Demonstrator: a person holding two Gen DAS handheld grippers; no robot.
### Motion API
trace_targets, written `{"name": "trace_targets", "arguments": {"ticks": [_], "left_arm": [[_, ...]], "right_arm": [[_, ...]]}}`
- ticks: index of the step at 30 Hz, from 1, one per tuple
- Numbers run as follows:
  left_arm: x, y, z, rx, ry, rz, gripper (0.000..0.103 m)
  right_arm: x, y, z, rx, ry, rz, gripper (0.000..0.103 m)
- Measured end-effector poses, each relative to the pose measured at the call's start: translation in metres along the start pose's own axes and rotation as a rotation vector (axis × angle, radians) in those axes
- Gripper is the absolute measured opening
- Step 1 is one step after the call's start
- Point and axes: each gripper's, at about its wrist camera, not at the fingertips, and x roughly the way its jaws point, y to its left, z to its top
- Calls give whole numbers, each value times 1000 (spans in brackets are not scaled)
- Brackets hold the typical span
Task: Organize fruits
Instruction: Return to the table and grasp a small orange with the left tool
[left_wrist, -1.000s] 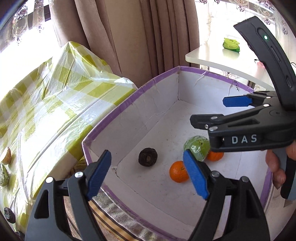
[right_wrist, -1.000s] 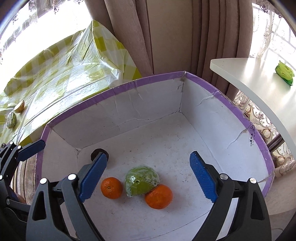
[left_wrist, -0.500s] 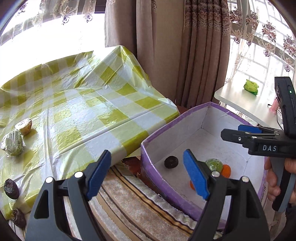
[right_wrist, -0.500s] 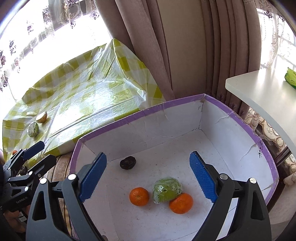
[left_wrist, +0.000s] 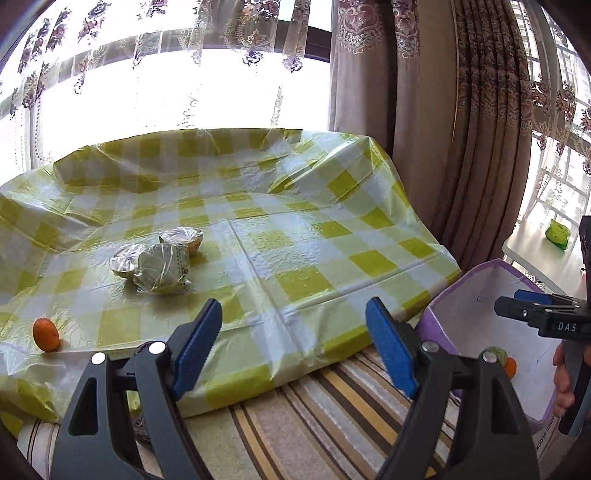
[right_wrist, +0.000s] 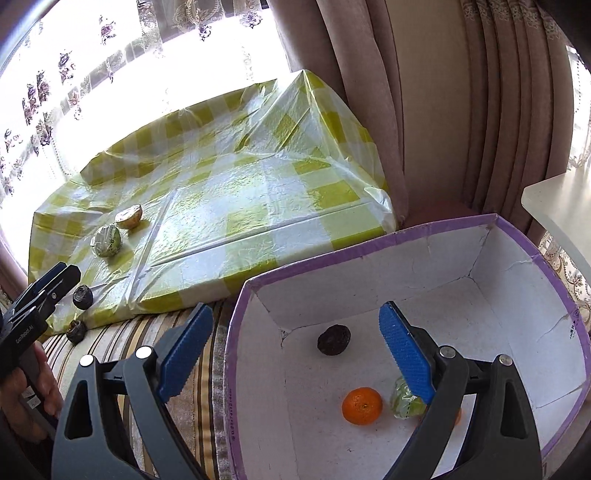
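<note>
left gripper (left_wrist: 293, 343) spread wide, empty, facing wrapped fruit (left_wrist: 162, 271) on checkered cloth (left_wrist: 295, 236); right gripper (right_wrist: 295, 354) likewise agape above box (right_wrist: 369, 291). fruit likely light, film slippery: grasp across middle.

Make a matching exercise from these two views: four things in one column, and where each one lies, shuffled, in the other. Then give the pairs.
Things
1. orange alone
2. dark round fruit
3. green packet
4. green wrapped fruit

Places
A. on the white side table
B. middle of the checked cloth, beside two halved fruits
C. inside the purple-edged box
D. near the left front edge of the checked cloth

Pairs: 1-D, 2-C, 3-A, 4-B
</note>
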Motion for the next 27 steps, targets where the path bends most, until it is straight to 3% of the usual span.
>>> {"name": "trace_targets", "arguments": {"ticks": [12,17,23,27], "left_arm": [[-30,114,-13,-174,-11,194,78],[-40,163,-22,-276,7,268,68],[-39,211,-30,-409,57,267,54],[-35,227,-33,-454,84,270,53]], "right_arm": [[30,65,-2,-100,43,102,84],[44,80,-1,-63,55,162,84],[62,107,0,-78,64,206,84],[76,126,4,-98,69,232,84]]}}
